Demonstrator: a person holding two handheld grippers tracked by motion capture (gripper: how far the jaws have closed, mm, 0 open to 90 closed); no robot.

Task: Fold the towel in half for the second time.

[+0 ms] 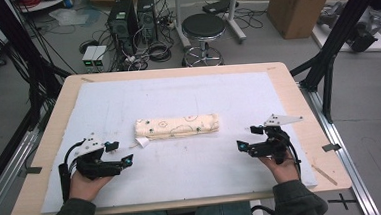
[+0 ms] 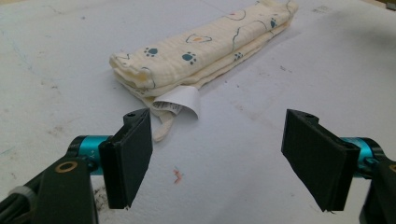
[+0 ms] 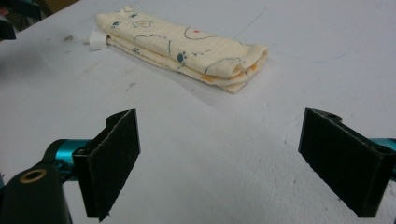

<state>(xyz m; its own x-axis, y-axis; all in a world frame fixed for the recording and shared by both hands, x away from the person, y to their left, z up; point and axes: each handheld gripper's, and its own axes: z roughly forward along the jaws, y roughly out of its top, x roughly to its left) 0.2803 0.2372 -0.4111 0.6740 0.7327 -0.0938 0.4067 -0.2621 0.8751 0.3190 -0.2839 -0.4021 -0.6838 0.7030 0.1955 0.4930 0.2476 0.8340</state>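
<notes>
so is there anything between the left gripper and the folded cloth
Only bare white mat: in the left gripper view the open left gripper faces the folded cloth, whose white tag pokes toward it.

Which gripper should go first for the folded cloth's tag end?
Left, probably. The left gripper is open beside the folded cloth, near its white tag; the right gripper, also open, faces the far end.

Both forearms come in low from the near edge, one on each side, sleeves dark. The left tongs [image 1: 120, 154] sit with their jaws spread wide and nothing between them. The right tongs [image 1: 247, 139] match, jaws wide apart, angled inward toward the middle.
</notes>
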